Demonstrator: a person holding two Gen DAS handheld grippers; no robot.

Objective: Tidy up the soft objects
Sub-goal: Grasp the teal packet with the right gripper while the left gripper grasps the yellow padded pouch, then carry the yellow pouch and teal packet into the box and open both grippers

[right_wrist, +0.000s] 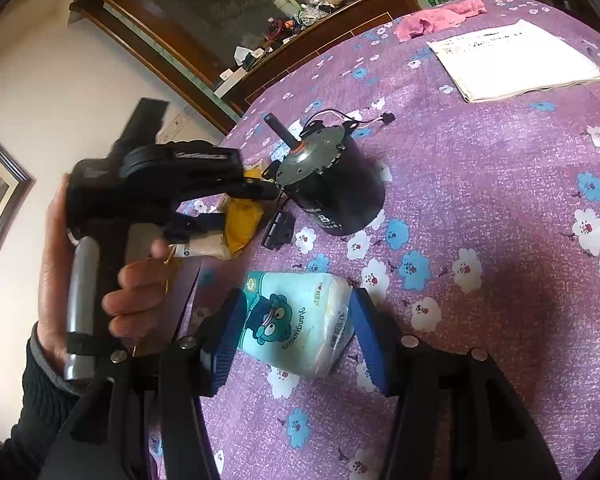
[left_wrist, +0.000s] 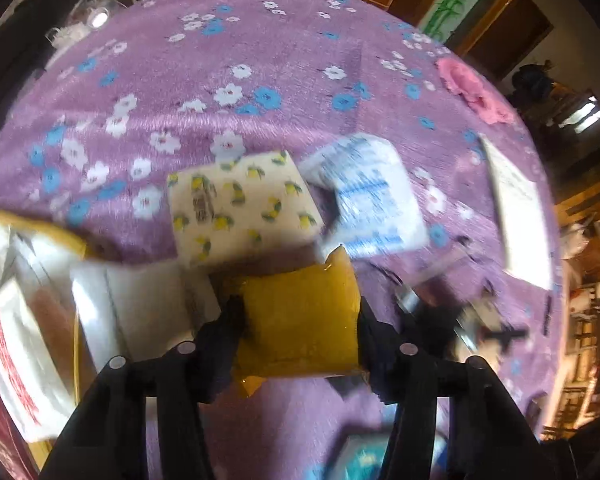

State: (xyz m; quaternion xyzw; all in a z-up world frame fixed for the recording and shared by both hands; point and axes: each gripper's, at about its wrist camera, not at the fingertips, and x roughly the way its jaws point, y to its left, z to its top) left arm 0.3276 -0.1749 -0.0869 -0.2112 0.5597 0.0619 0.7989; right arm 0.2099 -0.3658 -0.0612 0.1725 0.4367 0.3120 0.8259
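We see a purple floral cloth (right_wrist: 500, 208) covering the table, with soft packs spread over it. The left gripper (left_wrist: 300, 320) is clamped on a yellow pack (left_wrist: 300, 320): a plump, glossy cushion of wrapped tissue with crimped end flaps, its sides pressed by both dark pads and its body raised off the cloth. Beyond it lie a cream pack (left_wrist: 242, 206) printed with lemons and, touching its right edge, a white pack (left_wrist: 374, 196) with blue print, blurred. To the left we find a pile of white wrappers (left_wrist: 28, 300) with red lettering, too smeared to read. The right gripper (right_wrist: 292, 340) stands with its blue pads (right_wrist: 370, 340) parted on either side of a pale blue pack (right_wrist: 296, 320) bearing a cartoon figure; the pack lies on the cloth, the left pad touching or nearly touching its side and the right pad just clear of it. Behind this pack a black motor (right_wrist: 332, 180) with a shaft and loose wires lies on its side, between the two grippers. Farther back we note a white booklet (right_wrist: 516, 60) and a pink cloth (right_wrist: 432, 20) near the table's edge. In the right wrist view a hand (right_wrist: 100, 272) grasps the left gripper's handle, above the yellow pack.
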